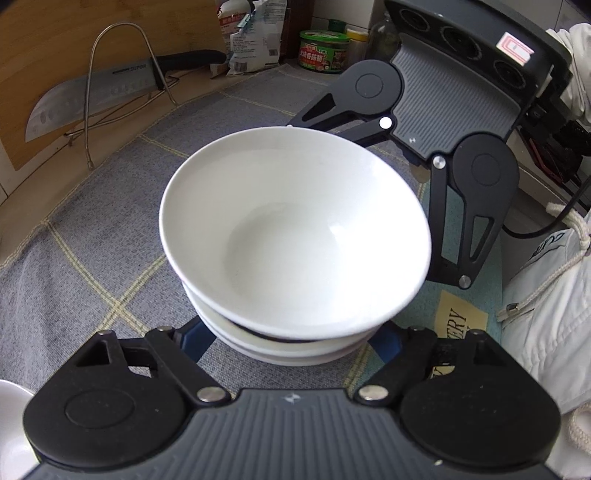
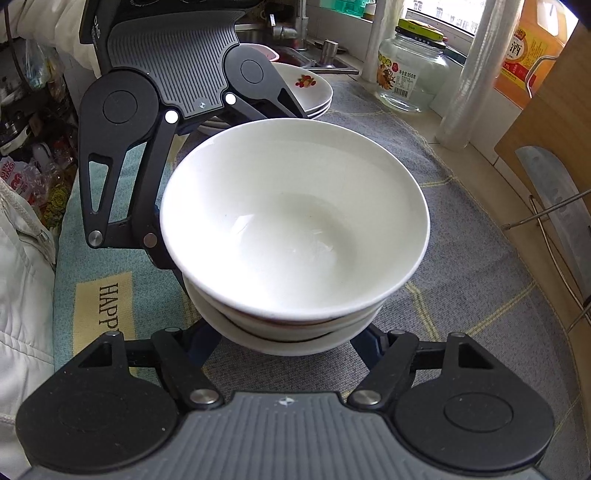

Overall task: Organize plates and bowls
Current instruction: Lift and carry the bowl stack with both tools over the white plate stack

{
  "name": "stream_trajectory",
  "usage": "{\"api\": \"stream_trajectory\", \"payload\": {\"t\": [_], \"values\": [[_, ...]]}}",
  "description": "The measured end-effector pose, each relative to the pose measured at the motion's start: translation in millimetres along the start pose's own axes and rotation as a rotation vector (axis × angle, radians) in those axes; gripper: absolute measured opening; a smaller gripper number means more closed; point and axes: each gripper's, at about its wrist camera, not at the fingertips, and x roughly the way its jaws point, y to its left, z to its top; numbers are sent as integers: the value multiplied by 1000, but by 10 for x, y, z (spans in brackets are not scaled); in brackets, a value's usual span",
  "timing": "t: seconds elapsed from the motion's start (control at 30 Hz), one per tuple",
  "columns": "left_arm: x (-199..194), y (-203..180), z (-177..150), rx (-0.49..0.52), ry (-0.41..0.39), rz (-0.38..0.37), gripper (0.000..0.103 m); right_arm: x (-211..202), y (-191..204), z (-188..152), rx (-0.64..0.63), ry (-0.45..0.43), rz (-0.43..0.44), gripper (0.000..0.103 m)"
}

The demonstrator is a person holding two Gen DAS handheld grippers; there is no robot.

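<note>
Both tools, left tool (image 1: 291,345) and right tool (image 2: 288,341), clamp the stack of white ceramic bowls (image 1: 295,236) low, from opposite sides, over the grey checked counter cloth (image 1: 110,206).

Home kitchen: cleaver (image 1: 92,96), cutting board (image 1: 55,48), faucet (image 2: 295,22).

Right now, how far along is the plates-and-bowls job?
Done: the white bowl stack is nested, and the plates are piled behind it. In hand: left gripper and right gripper straddle the stack's base from opposite sides; pad contact is hidden. Left: probably relocating the stack. A white dish at the left view's edge sits apart.
</note>
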Motion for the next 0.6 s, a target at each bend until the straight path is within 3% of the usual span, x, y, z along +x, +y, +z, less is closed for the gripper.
{"api": "stream_trajectory", "payload": {"t": [0.6], "values": [[0, -33, 27, 57, 5, 4, 84, 25, -20, 71, 11, 27, 5, 79]]}}
